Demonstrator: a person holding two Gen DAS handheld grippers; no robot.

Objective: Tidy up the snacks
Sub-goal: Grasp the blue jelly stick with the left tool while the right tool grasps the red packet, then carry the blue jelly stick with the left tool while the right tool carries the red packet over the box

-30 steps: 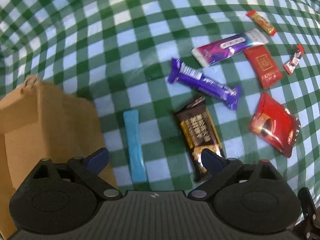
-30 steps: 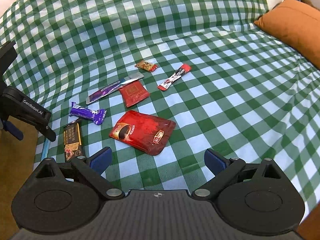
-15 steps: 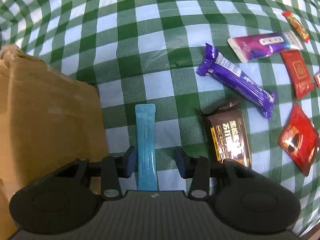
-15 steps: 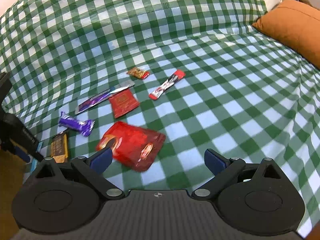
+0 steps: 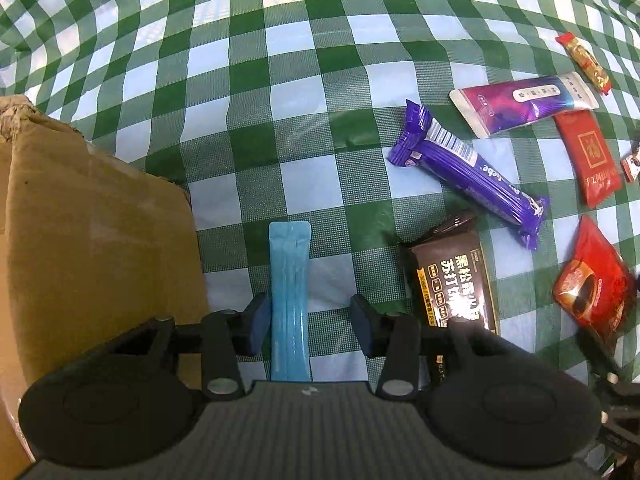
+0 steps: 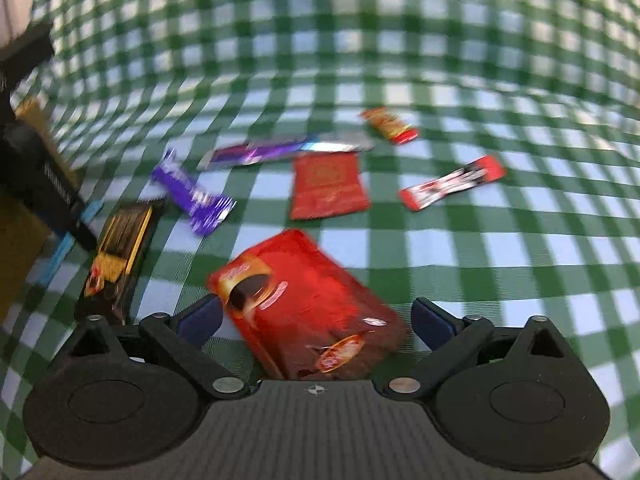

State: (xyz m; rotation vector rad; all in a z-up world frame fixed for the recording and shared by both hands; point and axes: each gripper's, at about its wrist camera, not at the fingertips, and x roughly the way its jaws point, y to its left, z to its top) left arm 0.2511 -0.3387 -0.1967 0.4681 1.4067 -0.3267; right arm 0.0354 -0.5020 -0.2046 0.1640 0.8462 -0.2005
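Note:
My left gripper (image 5: pixel 309 322) is open and straddles a light blue stick packet (image 5: pixel 289 296) lying on the checked cloth; its left pad touches the packet, the right pad stands apart. A cardboard box (image 5: pixel 92 248) sits just left of it. My right gripper (image 6: pixel 316 318) is open, with a red pouch (image 6: pixel 304 300) lying between its fingers on the cloth. The right wrist view is blurred by motion. The left gripper's body (image 6: pixel 40 184) shows at that view's left edge.
On the green checked cloth (image 5: pixel 304 80) lie a purple bar (image 5: pixel 468 172), a dark brown bar (image 5: pixel 456 284), a long purple-white packet (image 5: pixel 520 104), a flat red packet (image 5: pixel 588 156), a small red-gold candy (image 5: pixel 584 62) and a red-black stick (image 6: pixel 454 182).
My left gripper lowered over the blue stick packet and narrowed around it. My right gripper swept forward and down until the red pouch lay between its fingers.

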